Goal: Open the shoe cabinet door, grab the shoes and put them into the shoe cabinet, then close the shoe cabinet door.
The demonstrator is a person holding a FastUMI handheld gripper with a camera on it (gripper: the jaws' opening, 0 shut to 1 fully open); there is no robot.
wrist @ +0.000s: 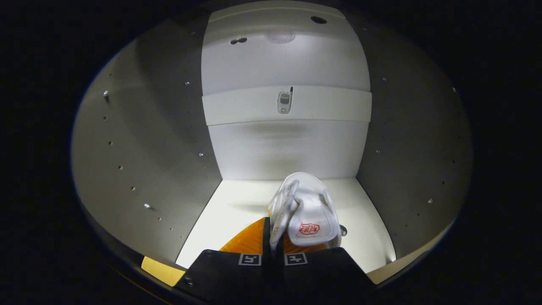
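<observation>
Deep inside the shoe cabinet (169, 140), gripper (273, 237) pinched narrow on the side wall of a white shoe (307, 207), both orange fingers (247, 241) pressing it. Shoe held toe-forward just over the bottom shelf (237, 207), short of the back panel (288, 148), probably so it can be set down flat and released

I note a small grey phone-shaped item (284, 103) with a short dark antenna, upright, straight ahead at mid-height. Well above it I see a pale round ribbed dome (280, 36). A yellow patch (162, 271) lies low at left.
</observation>
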